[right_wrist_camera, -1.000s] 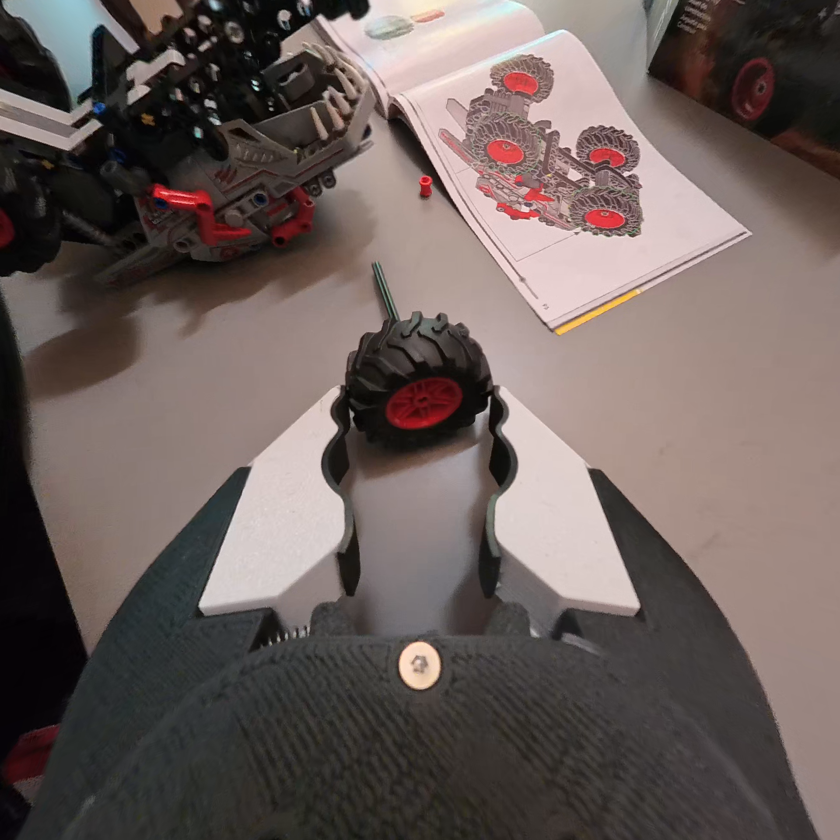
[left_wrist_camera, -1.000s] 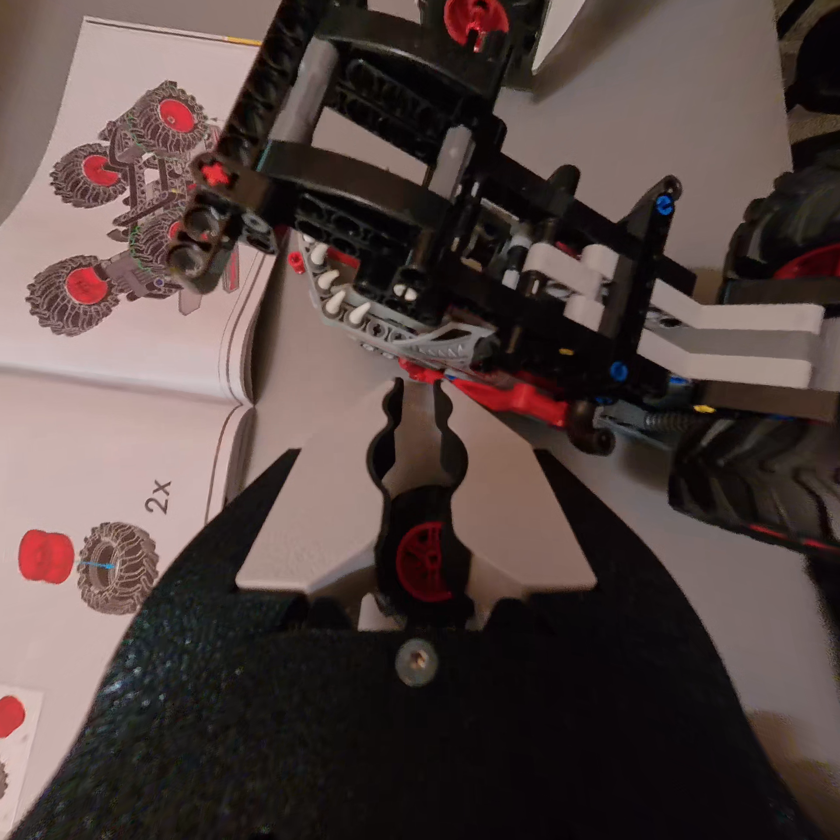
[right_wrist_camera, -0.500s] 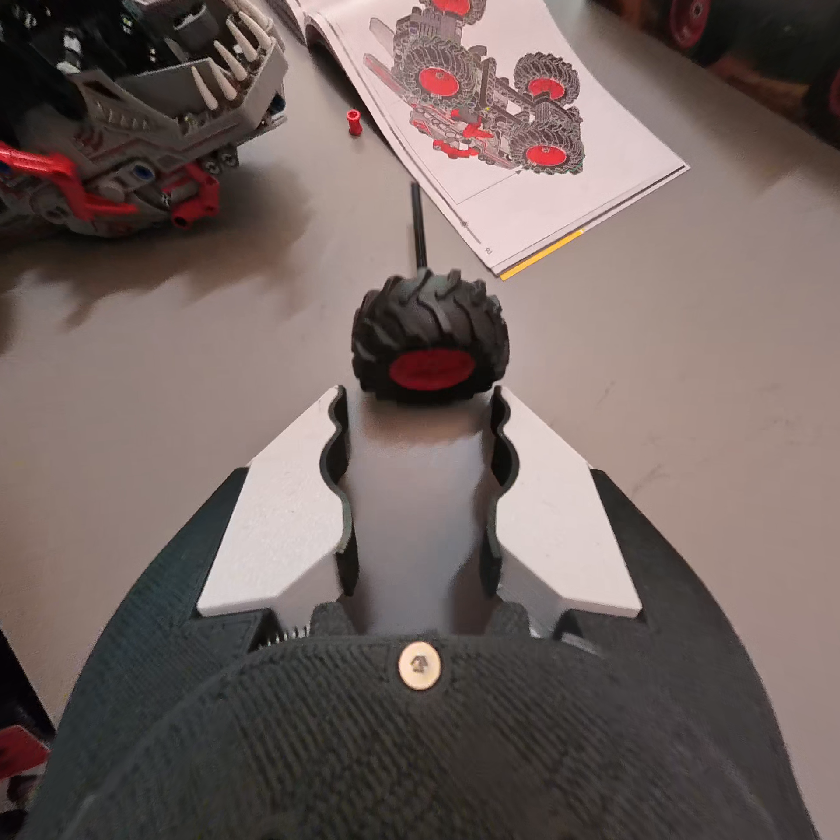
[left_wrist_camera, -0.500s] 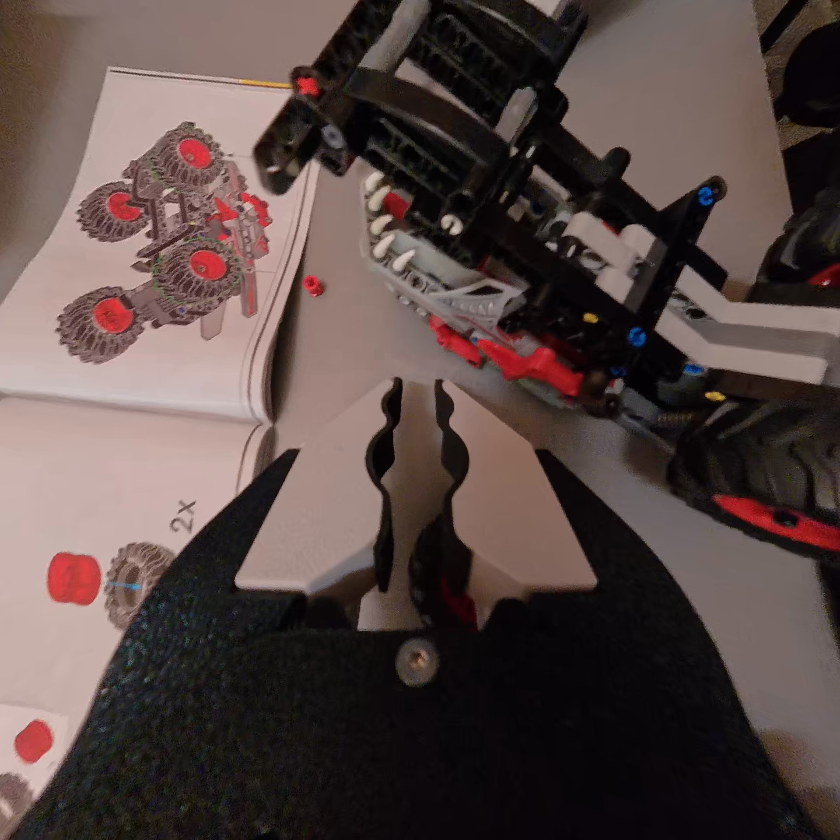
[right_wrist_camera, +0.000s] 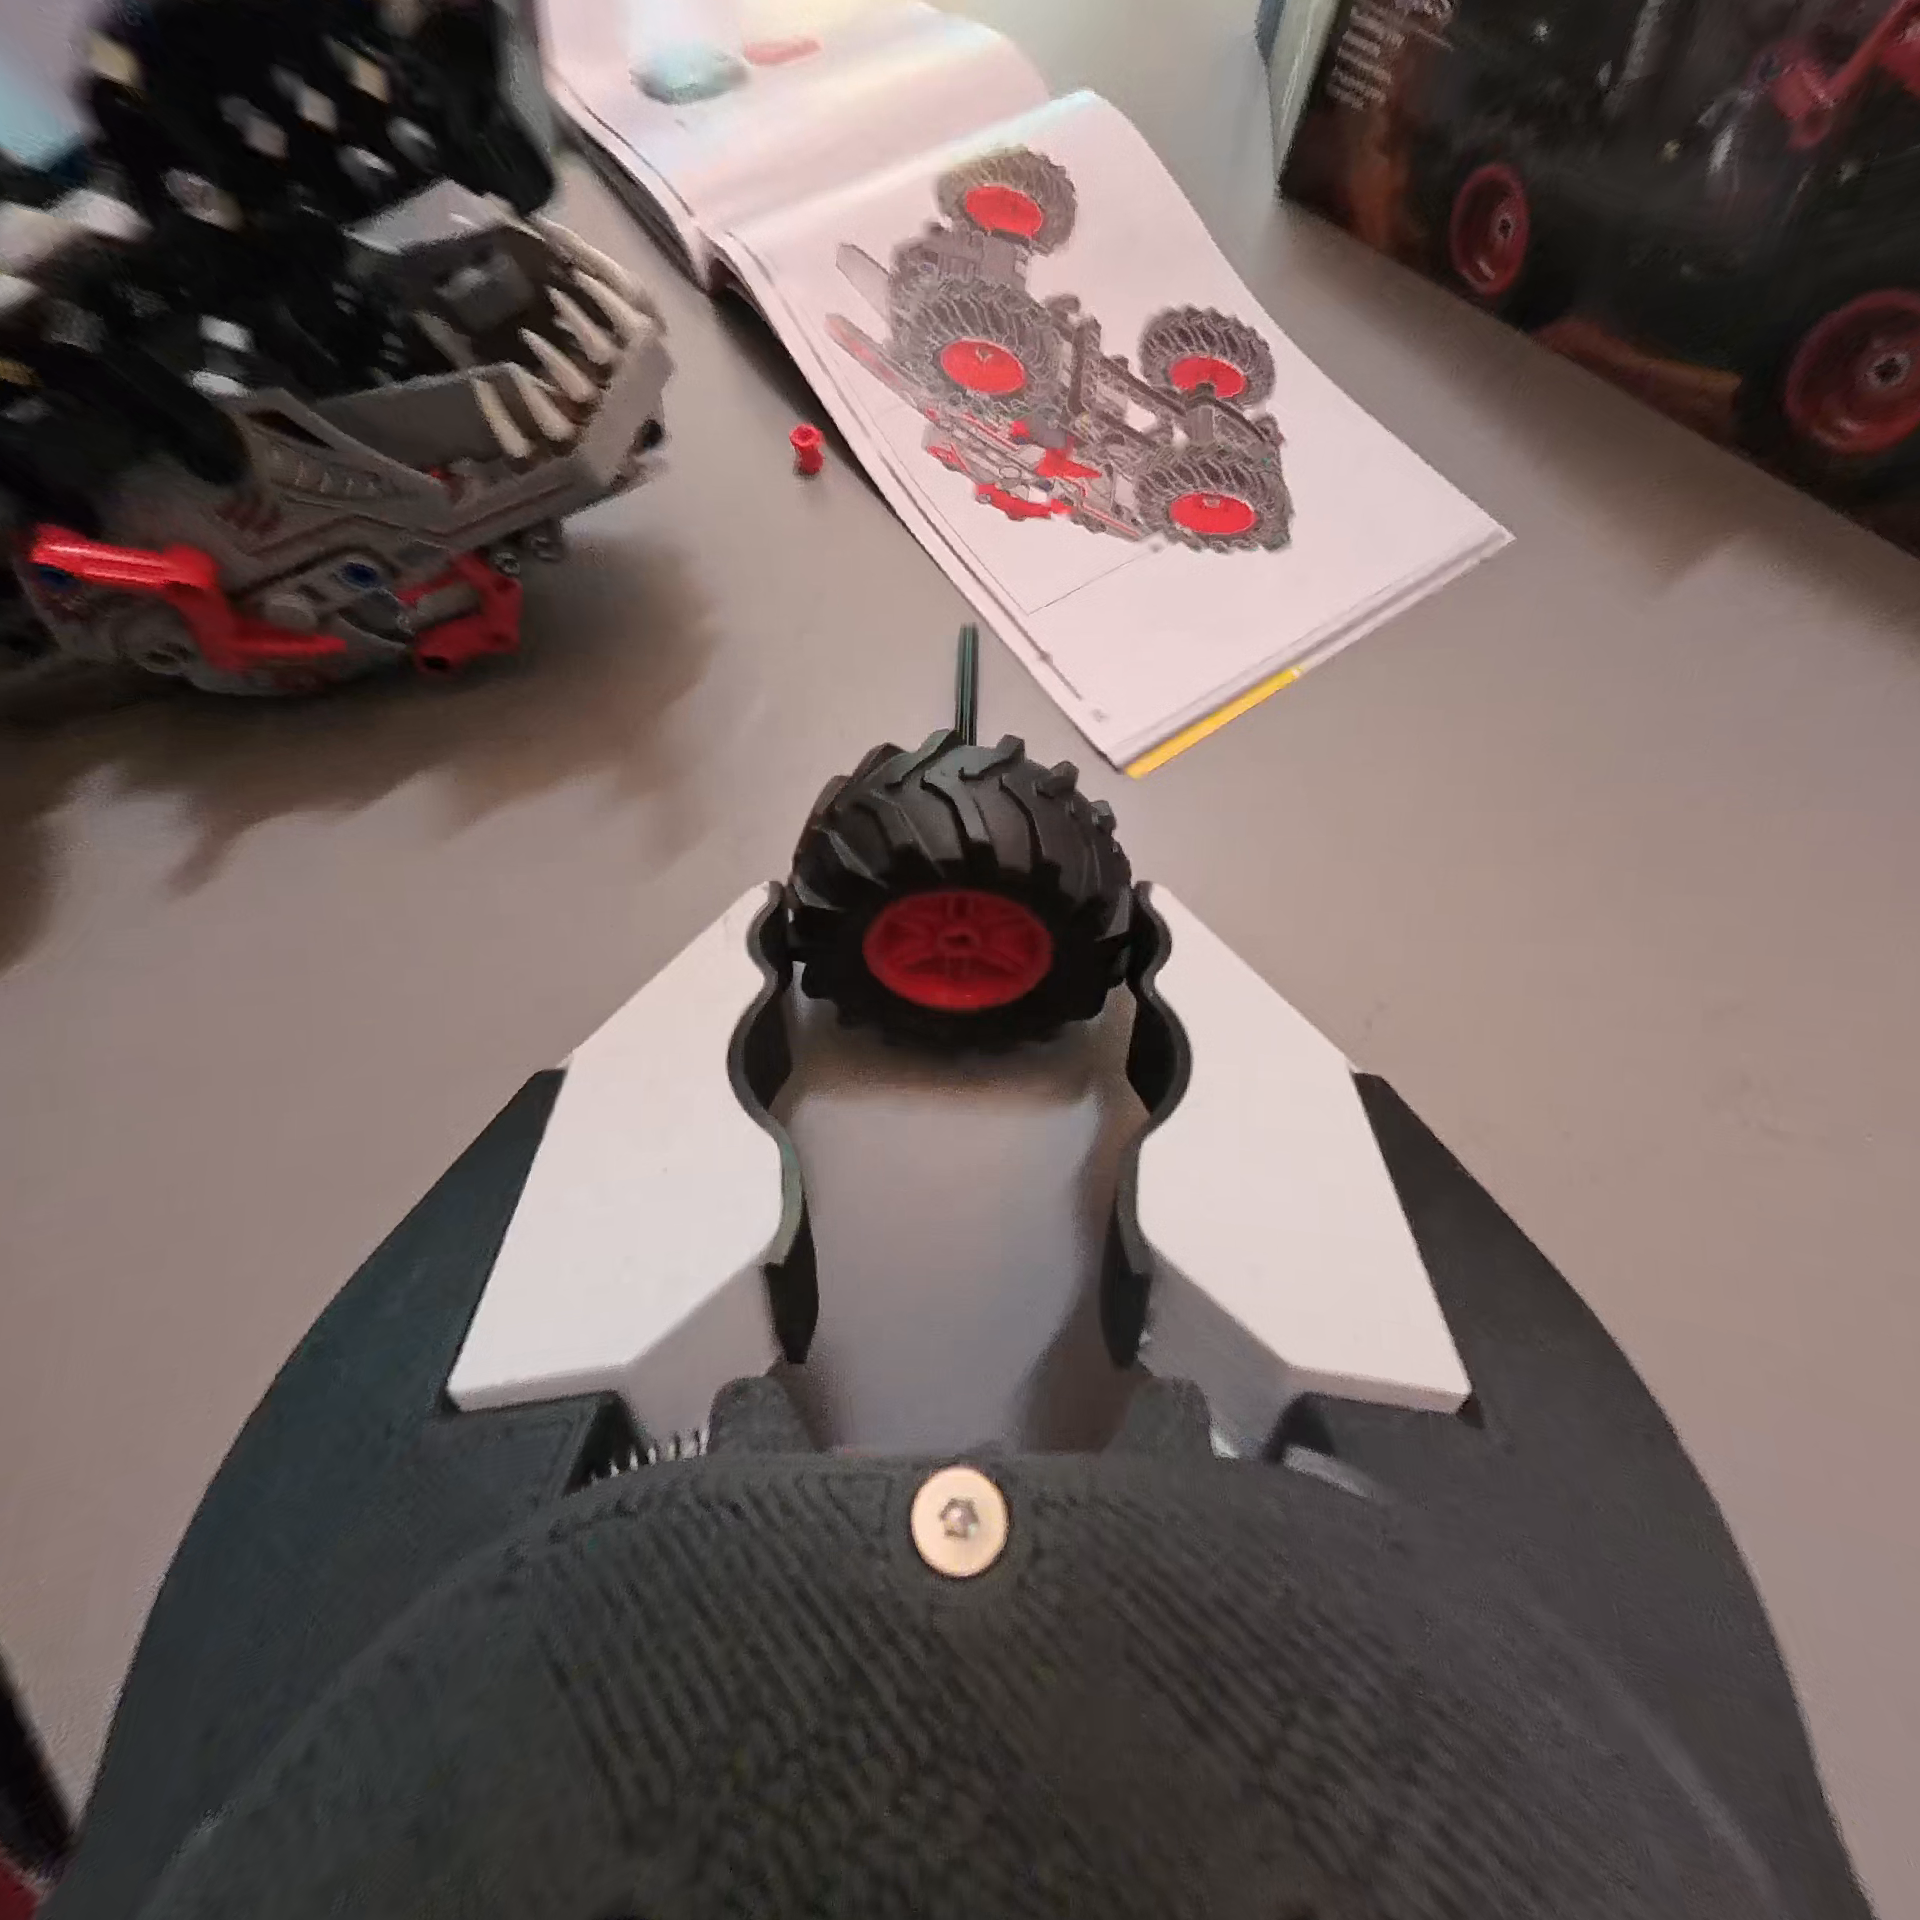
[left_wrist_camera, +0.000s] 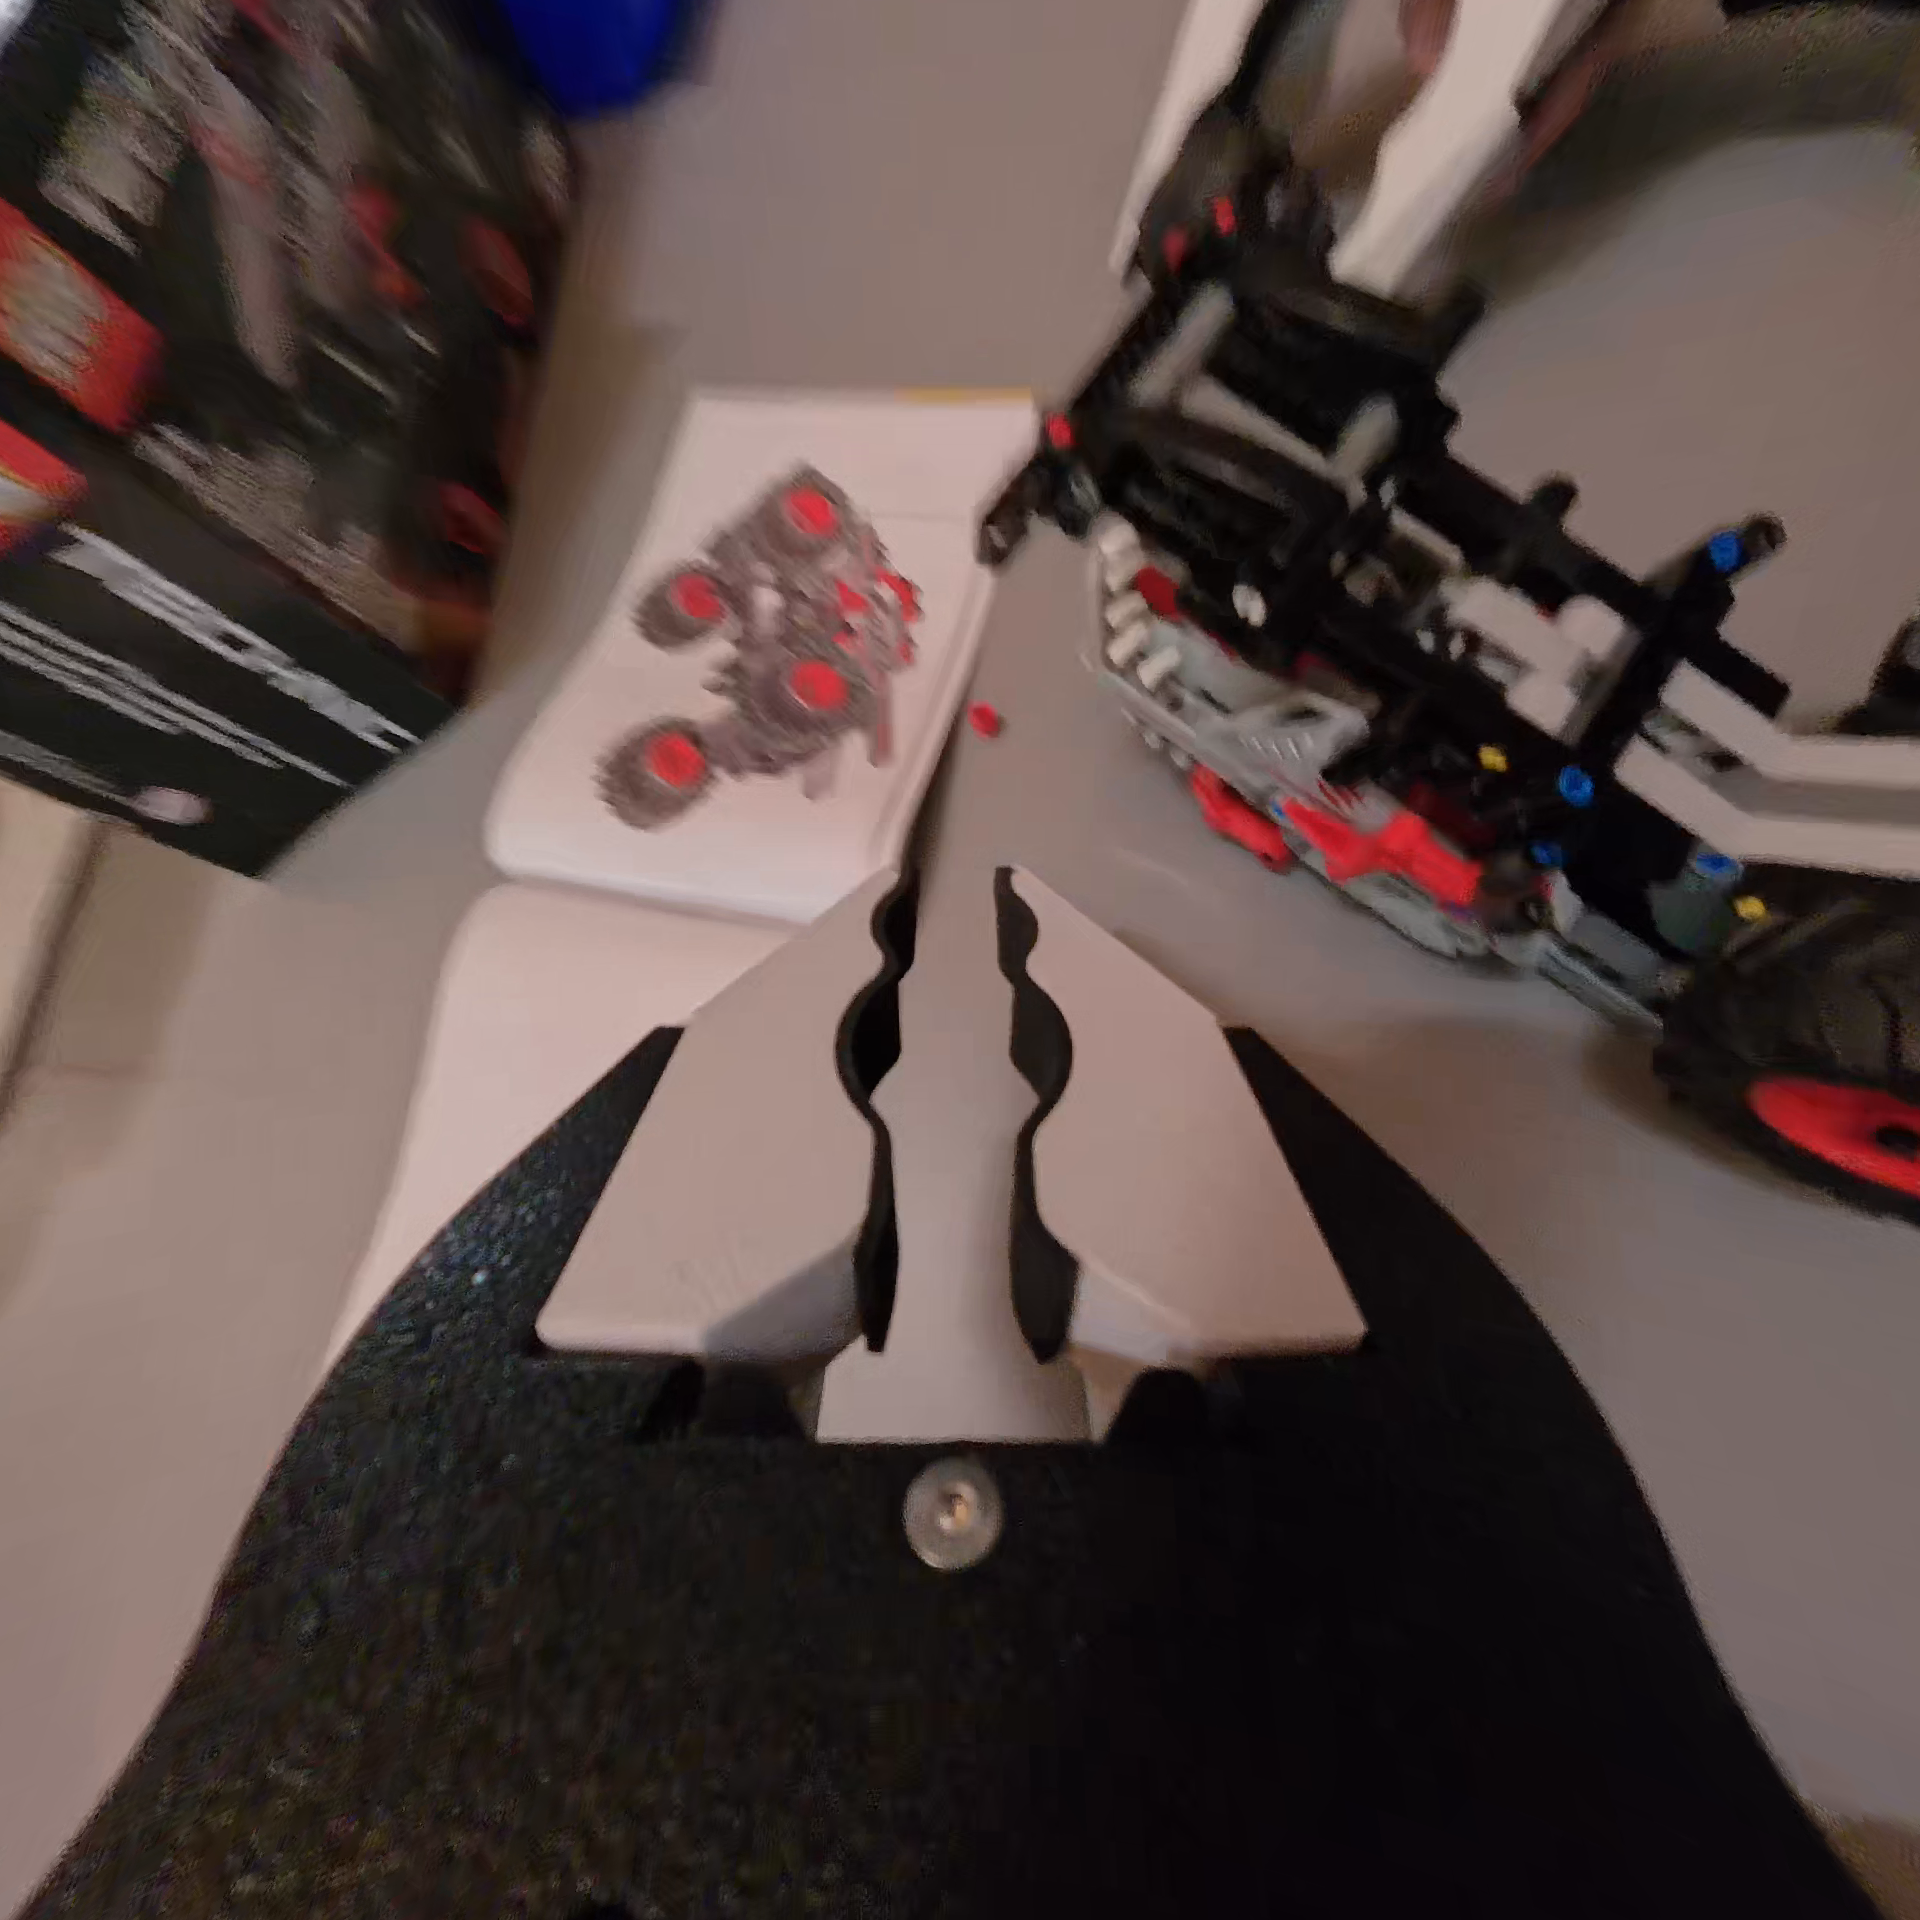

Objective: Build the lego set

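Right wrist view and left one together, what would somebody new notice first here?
Probably the black knobby wheel with a red hub, sitting between the tips of the right gripper, a thin dark axle lying just beyond it. Next, the half-built black, grey and red truck with white teeth at far left, and the open instruction booklet beside it. The left gripper hangs empty, jaws narrowly apart.

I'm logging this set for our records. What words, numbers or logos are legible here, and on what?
Nothing is legible enough to quote.
Box: pale lettering on its dark side, blurred.
Instruction booklet: a tiny mark near the page corner, too small to read; otherwise drawings.
Lego truck: no writing visible.
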Demonstrator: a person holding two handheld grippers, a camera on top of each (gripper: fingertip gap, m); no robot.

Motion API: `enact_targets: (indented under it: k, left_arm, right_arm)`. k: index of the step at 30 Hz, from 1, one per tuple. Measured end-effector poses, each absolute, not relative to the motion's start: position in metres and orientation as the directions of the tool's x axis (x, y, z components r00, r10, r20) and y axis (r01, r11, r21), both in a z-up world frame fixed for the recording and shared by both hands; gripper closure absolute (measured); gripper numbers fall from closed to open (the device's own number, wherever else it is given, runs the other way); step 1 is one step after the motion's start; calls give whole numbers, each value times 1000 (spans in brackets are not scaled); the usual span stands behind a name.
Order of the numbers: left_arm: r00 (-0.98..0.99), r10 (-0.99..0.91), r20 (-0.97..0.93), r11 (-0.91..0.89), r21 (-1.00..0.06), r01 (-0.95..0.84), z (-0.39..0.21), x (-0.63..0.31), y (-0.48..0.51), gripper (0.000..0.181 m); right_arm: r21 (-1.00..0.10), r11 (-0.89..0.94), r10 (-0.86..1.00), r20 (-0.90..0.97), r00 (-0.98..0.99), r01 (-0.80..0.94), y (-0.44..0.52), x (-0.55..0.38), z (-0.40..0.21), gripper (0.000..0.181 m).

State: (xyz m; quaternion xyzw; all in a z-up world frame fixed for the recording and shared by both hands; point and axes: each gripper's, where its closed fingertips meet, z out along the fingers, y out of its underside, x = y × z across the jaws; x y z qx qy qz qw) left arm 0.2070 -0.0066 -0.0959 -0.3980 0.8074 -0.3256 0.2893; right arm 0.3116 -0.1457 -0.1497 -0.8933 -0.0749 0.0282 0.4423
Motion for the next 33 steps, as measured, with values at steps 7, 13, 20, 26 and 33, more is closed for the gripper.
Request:
enact_targets:
  k: [7,13,20,26,33]
  left_arm:
    - [-529,-619,-580,694,-720,-23,18,223,-98,151]
    - [-564,-369,-738,861,-500,92,-1,253,-169,146]
    - [-509,-334,-793,890,-444,107,-4,263,-187,180]
    - [-553,-286,-783,919,-387,74,-18,256,-176,181]
    - [-594,-218,-774,945,-319,69,-32,250,-171,181]
  right_arm:
    - [-971,-124,283,-230,931,-202,-164,281,-35,118]
    - [-946,83,367,-262,892,-313,-173,251,14,119]
    - [-880,128,444,-362,820,-457,-178,237,21,119]
    - [-966,-17,390,-245,888,-259,-169,231,-2,108]
    - [-953,-195,388,143,911,233,-162,227,-25,116]
